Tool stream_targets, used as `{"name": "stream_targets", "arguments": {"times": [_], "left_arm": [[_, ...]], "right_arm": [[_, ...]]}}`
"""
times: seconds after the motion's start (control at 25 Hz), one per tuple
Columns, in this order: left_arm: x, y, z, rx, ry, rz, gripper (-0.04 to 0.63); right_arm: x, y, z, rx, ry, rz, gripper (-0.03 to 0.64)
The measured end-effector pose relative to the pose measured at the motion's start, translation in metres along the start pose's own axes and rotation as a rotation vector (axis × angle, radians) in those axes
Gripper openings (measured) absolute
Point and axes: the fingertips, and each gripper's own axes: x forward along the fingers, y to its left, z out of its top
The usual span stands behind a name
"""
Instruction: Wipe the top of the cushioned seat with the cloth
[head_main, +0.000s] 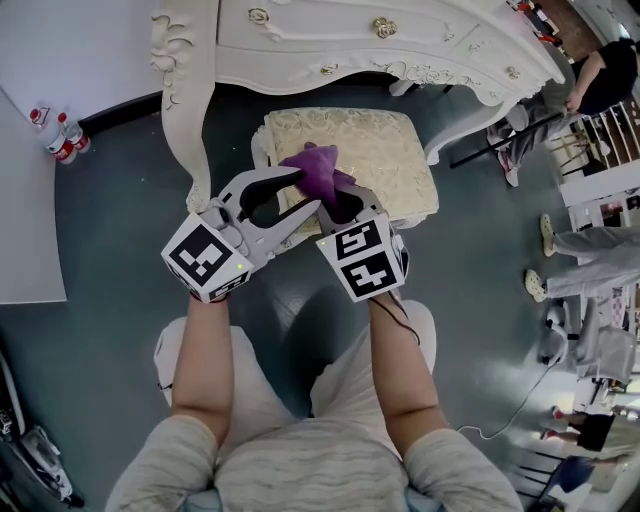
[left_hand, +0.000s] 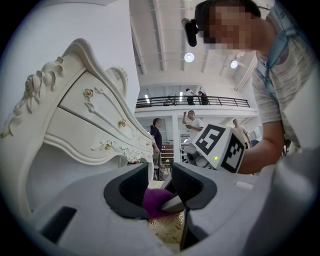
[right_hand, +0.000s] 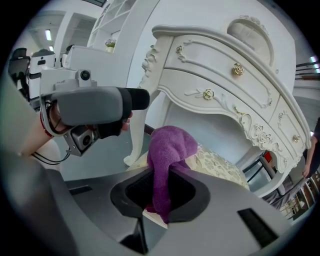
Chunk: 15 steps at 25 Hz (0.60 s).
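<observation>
The purple cloth (head_main: 322, 168) is bunched up in a lump over the near left part of the cushioned seat (head_main: 395, 160). The seat's cream top with the swirly pattern looks bare everywhere else. The right claw (right_hand: 162, 196) pinches the cloth tight, and the cloth sticks up from between its jaws and flops over. I cannot tell if any of the cloth touches the seat yet. The left claw (head_main: 297, 190) sits just beside the cloth with its jaws spread, and it holds nothing. I think the wiping has hardly begun. To do it well, the right claw should tip down so the floppy part of the cloth lies flat on the cushion. Then it should press softly and slide in long, straight lines from one edge to the other. Each new line should lie close to the last one so no spot is missed. The pinch must stay firm or the cloth may slip out and get left behind. The left claw should pull back a bit so it does not block the way. The far side of the seat is tucked under the white desk (head_main: 380, 40), so the claw must go slowly there and not bump the curly leg (head_main: 185, 130).
</observation>
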Motion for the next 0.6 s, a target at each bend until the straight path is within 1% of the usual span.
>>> {"name": "stream_targets", "arguments": {"times": [0.2, 0.4, 0.52, 0.6], "left_arm": [[-0.005, 0.007, 0.008, -0.005, -0.026, 0.022, 0.152], [-0.01, 0.011, 0.012, -0.005, -0.047, 0.037, 0.152], [-0.01, 0.013, 0.019, -0.006, -0.072, 0.042, 0.152], [-0.009, 0.013, 0.021, -0.009, -0.084, 0.042, 0.152]], "right_arm": [[-0.001, 0.016, 0.008, 0.032, -0.038, 0.087, 0.055], [-0.004, 0.032, 0.022, 0.116, -0.119, 0.203, 0.055], [-0.008, 0.03, 0.034, 0.154, -0.189, 0.223, 0.055], [-0.011, 0.02, 0.039, 0.163, -0.222, 0.201, 0.055]]}}
